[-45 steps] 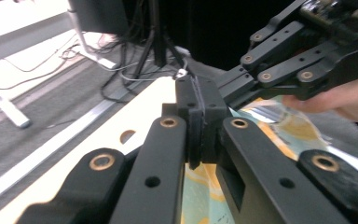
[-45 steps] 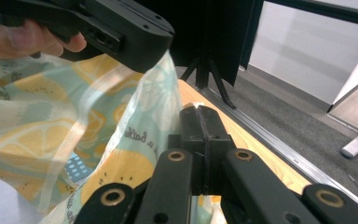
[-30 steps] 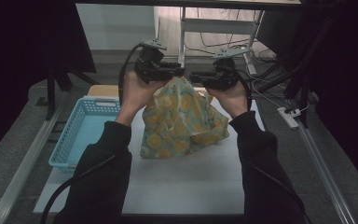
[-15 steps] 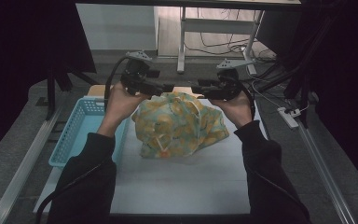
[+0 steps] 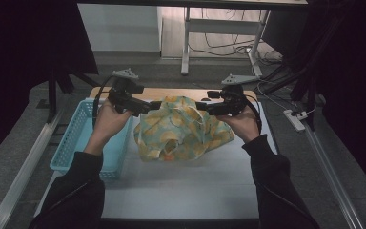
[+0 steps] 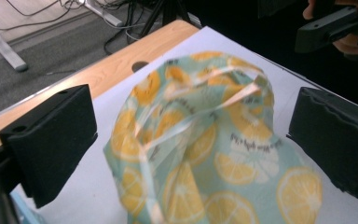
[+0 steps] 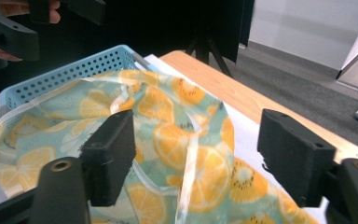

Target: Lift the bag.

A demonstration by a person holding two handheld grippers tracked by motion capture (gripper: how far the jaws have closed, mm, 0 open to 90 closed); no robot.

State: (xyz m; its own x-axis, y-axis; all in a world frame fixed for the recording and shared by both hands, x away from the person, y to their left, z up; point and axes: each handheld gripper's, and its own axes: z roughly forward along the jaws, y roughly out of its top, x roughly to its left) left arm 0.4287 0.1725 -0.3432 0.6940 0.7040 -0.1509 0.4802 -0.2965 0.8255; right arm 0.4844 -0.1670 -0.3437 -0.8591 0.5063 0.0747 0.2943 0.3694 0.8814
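On my left, beside the basket (image 5: 83,138), my left gripper (image 5: 145,106) has just let its jaws spread wide, with nothing pinched between them. The cloth (image 5: 181,129), which I held up by its top a second ago, now lies slumped in a crumpled heap on the tabletop (image 5: 181,191) between my hands. My right gripper (image 5: 202,106) has just been opening too and grips nothing, so I judge the drop done.

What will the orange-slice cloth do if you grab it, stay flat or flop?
The cloth lies crumpled in soft folds, so it would probably flop and sag. Its thin ribbon-like strap looks limp too. It seems light, likely sliding easily when pushed.
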